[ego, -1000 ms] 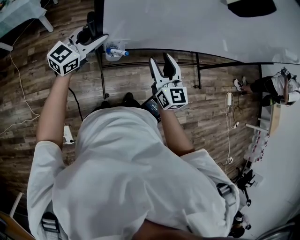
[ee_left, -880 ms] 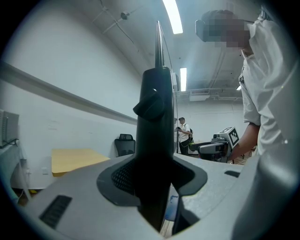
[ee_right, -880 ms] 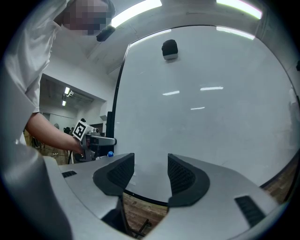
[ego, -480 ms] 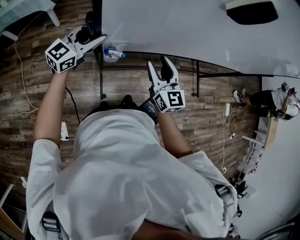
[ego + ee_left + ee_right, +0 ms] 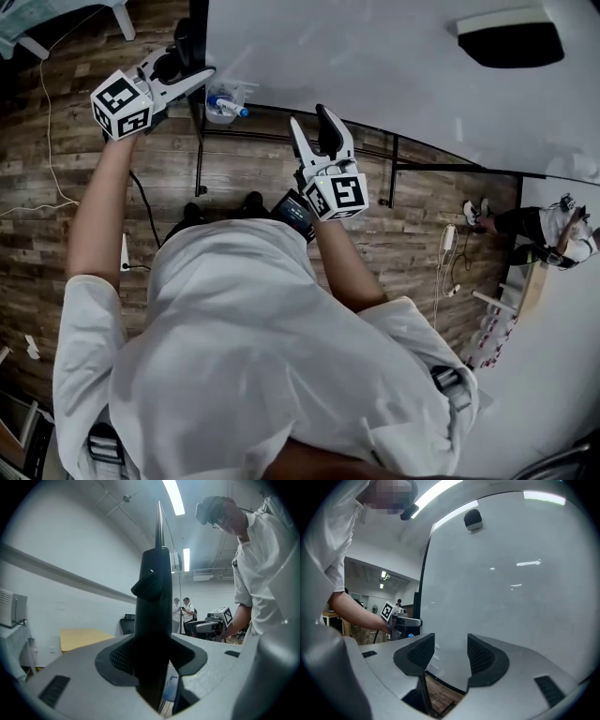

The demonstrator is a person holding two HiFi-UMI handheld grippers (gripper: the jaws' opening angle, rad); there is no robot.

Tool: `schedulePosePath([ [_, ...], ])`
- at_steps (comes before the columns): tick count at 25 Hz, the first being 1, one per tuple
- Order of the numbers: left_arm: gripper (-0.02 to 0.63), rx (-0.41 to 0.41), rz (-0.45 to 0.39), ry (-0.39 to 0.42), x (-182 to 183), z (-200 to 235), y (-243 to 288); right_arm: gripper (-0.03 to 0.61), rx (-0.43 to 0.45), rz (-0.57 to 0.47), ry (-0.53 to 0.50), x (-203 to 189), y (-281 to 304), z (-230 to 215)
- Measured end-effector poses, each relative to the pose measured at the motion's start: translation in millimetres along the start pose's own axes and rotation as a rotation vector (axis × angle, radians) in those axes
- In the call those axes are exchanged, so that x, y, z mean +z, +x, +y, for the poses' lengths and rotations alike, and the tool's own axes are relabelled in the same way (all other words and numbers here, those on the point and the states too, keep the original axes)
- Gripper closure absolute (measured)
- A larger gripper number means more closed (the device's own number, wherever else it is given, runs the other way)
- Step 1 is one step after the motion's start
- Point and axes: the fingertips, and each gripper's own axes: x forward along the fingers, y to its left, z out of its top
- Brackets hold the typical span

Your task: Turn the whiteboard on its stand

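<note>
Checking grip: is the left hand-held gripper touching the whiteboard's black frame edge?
Touching: left gripper view shows the black frame edge clamped inside the left hand-held gripper.

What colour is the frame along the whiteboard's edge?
Black; the frame shows best in the head view.

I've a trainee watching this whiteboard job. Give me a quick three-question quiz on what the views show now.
1. True or false: the right gripper is clamped on the whiteboard.
2. Which gripper grips the whiteboard's black frame? A) left gripper B) right gripper C) neither
3. What black thing sticks to the whiteboard's face, far from both grippers?

Key:
1. False: its jaws stand apart with nothing between them.
2. A
3. The eraser.
</note>
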Motion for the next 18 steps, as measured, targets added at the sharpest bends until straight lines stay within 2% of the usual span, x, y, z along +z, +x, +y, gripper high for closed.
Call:
schedulePosePath([
  [2,0.426,0.005,-0.014,0.001,-4,9,-24,0.364,0.01,-0.009,-0.018,2,14,20],
  [5,0.426,0.023,-0.021,-0.004,-6,12,-37,0.364,0.018,-0.016,-0.017,5,16,26],
  [18,0.423,0.056,0.003,-0.014,-2,13,-38,0.364,0.058,0.001,0.01,-4,6,24],
])
